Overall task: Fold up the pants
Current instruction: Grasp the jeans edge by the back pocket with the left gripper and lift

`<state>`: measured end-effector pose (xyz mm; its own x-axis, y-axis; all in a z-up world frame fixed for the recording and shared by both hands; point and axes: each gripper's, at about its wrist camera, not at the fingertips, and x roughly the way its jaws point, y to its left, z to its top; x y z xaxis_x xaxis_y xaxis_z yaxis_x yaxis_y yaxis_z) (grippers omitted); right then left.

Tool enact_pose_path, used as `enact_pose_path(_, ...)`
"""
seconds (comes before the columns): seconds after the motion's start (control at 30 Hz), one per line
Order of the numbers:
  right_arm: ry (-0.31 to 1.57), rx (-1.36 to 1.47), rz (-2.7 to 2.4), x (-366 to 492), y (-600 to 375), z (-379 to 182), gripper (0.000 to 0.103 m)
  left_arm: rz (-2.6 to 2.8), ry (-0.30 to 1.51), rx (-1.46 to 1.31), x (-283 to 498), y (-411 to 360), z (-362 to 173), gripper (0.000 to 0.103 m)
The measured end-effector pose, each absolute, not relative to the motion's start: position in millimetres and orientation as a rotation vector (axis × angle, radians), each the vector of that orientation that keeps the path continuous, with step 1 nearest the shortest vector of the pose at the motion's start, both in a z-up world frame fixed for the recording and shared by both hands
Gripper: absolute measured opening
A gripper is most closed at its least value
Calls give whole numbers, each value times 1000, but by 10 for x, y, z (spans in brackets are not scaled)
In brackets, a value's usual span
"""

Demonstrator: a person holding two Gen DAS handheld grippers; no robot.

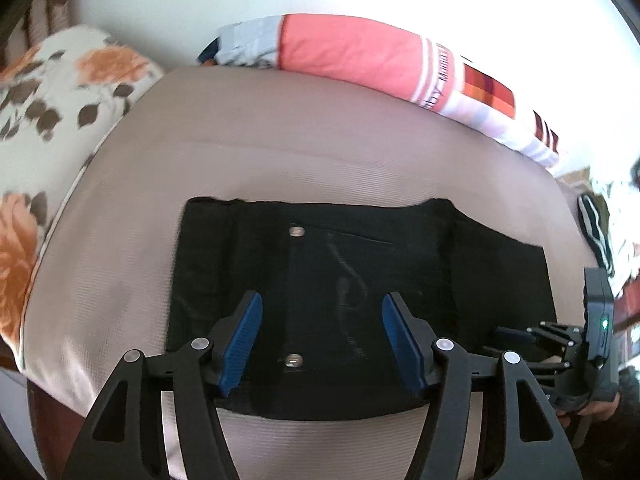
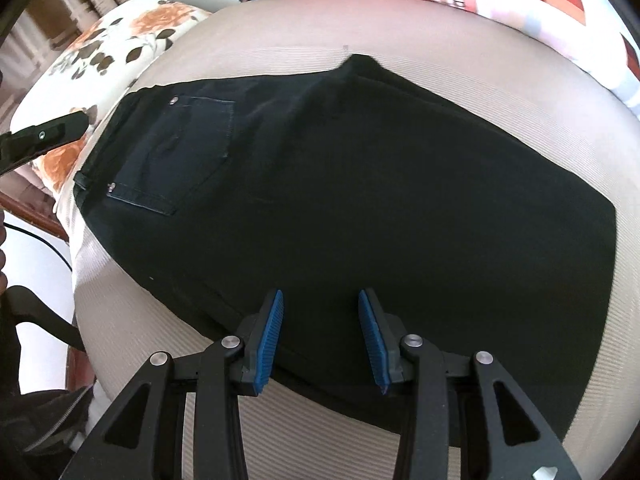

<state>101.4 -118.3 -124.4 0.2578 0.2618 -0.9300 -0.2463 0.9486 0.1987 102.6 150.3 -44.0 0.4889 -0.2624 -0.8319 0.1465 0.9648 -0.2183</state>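
Hovering over black pants [image 2: 360, 200], both grippers' fingers [image 1: 322, 344] [image 2: 321, 340] released (blanket lettering unreadable)

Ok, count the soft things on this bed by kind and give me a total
Black pants: 1
Floral pillow: 1
Pink and white patterned bedding: 1
Total: 3

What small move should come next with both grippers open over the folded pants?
Probably lift both clear and check the fold. The black pants lie flat in a compact bundle on the beige cushion, pocket up. The left gripper and right gripper stand open with nothing pinched.
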Motion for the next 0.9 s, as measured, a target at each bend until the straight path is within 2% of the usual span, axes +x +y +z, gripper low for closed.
enact_pose_path(0.3, 1279, 34, 404, 1107, -983, -1226, 38, -213, 1086, -195, 1231, 2171, -576, 64)
enact_pose_path(0.47, 1275, 49, 398, 1178, -917, -1158, 38, -258, 1126, -342, 1335, 2506, -768, 64)
enact_pose_path(0.9, 1228, 163, 304, 1507, -974, -834, 45, -446, 1278, -612, 1740, 2948, -1323, 64)
